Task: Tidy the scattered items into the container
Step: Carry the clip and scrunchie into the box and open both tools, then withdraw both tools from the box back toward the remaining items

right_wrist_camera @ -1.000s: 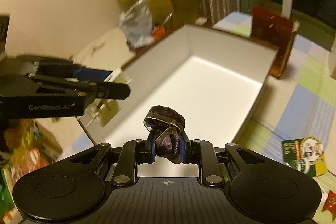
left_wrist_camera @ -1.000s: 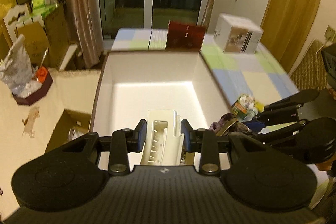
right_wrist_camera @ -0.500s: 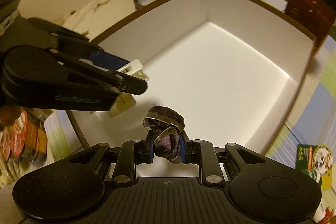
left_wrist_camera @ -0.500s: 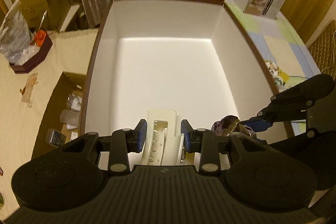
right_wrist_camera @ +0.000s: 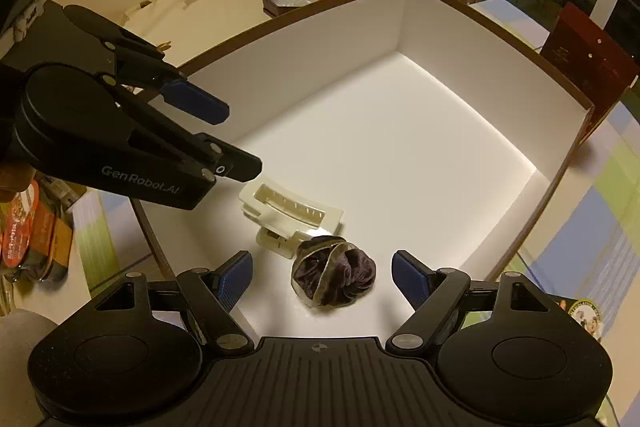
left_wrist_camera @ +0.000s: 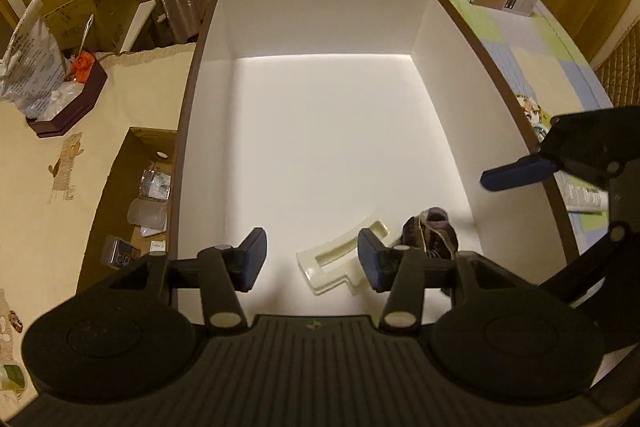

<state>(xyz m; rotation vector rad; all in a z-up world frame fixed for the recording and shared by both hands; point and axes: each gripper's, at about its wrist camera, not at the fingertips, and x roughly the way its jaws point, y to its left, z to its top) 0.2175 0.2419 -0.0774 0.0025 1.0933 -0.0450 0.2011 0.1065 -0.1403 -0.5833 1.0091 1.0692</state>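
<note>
Both my grippers, left [left_wrist_camera: 311, 259] and right [right_wrist_camera: 322, 277], hang spread above the box [right_wrist_camera: 472, 11], hair clip [right_wrist_camera: 290, 213] and scrunchie [right_wrist_camera: 334, 281] lying directly below.

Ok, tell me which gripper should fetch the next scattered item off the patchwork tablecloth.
Right, probably. Both grippers are open over the white box. The right gripper sits by the wall bordering the cloth where the green-labelled packet lies; the left gripper is nearer the opposite wall.
</note>
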